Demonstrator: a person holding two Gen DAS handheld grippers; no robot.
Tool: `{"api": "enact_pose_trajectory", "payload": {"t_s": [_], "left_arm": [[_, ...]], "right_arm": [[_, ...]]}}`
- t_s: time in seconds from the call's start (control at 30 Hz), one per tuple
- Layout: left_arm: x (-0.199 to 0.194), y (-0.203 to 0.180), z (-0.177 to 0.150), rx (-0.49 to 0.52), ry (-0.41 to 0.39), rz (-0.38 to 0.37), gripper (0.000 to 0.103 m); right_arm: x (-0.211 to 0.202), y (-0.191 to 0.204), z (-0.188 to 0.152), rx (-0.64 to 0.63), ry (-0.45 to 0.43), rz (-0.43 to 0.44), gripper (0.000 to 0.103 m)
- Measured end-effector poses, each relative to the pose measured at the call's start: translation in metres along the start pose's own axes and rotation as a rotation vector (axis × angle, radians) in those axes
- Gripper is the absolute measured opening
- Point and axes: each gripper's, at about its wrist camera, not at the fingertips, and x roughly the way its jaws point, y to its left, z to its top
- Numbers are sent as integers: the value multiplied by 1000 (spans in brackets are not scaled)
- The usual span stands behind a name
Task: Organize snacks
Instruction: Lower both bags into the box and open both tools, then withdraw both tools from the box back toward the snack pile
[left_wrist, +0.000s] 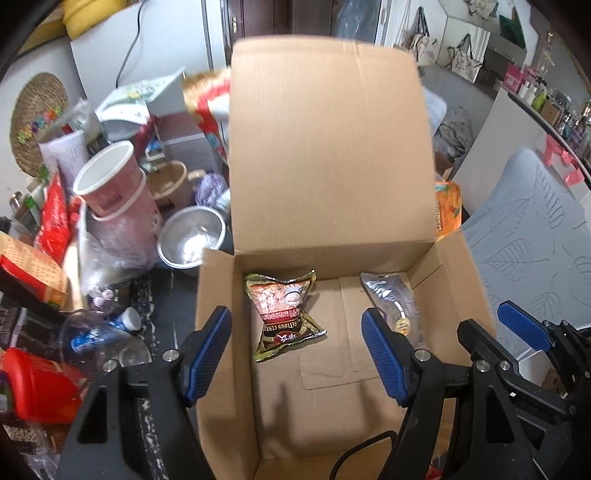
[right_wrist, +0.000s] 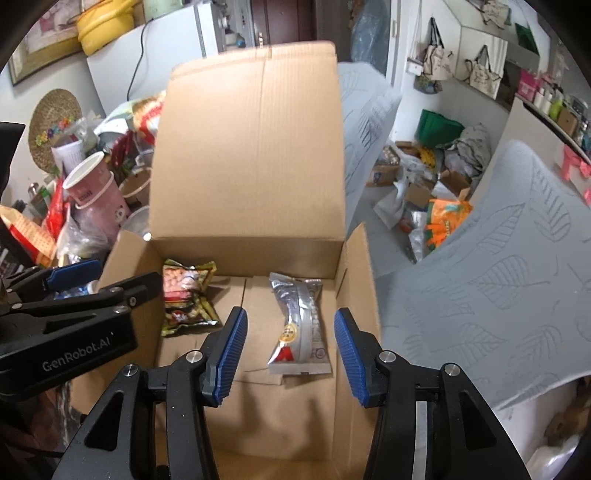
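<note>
Box: the open cardboard box (left_wrist: 325, 406) sits in front of both tools, its tall flap upright at 12 o'clock.
Snacks: 2 packets lie on the box floor, the brown-and-green snack packet (left_wrist: 286, 314) toward 10 o'clock and the silver snack packet (right_wrist: 301, 325) toward 2 o'clock, apart from each other.
Left gripper (left_wrist: 295, 354): released, jaws spread, nothing between the pads; it hangs above the brown-and-green packet.
Right gripper (right_wrist: 291, 354): released, jaws apart and empty, above the silver packet.
Risk 1: the upright flap could tip forward and cover the box if a tool brushes it.
Risk 2: the cluttered heap (left_wrist: 74, 258) at 9 o'clock, with stacked paper cups (left_wrist: 110, 184) and a metal bowl (left_wrist: 192, 240), could topple if the left tool swings wide for the next snack.
Risk 3: the 2 tools hang close together, so crossing reaches might knock them against each other.
</note>
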Motion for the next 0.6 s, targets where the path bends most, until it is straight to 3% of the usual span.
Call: {"api": "enact_pose_trajectory", "payload": {"t_s": [0.4,0.6], "left_arm": [[-91,-8,-8,11,-148,-21,72],[-133,-7,-16,11,-223,-29,72]], "right_arm": [[-86,-6,-3,21,-121,-30,49],[-134,-7,-12,45,-205,-37,57]]}}
